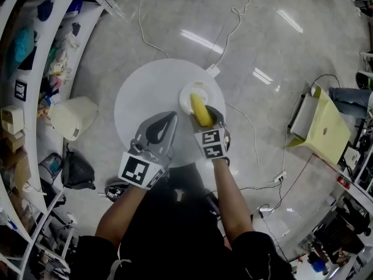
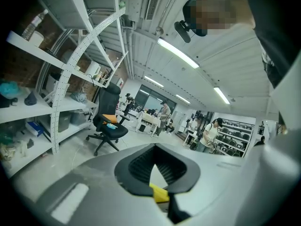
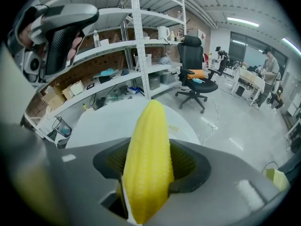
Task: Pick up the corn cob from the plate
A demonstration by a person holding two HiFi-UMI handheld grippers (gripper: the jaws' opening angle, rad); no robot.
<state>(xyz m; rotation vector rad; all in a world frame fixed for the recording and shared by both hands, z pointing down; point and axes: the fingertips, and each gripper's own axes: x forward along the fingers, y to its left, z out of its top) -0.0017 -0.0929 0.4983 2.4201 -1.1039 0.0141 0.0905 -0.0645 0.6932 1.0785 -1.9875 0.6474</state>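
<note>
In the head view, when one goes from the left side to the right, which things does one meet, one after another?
cream bin → left gripper → corn cob → yellow-green box

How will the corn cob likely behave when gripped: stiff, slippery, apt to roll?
Probably stiff: the corn cob juts straight from the right tool without drooping. Its rounded, tapered shape would likely roll if released.

A round white worktop (image 1: 145,98) stood on the glossy grey floor (image 1: 280,51); a small white plate (image 1: 197,88) lay near its right edge.
</note>
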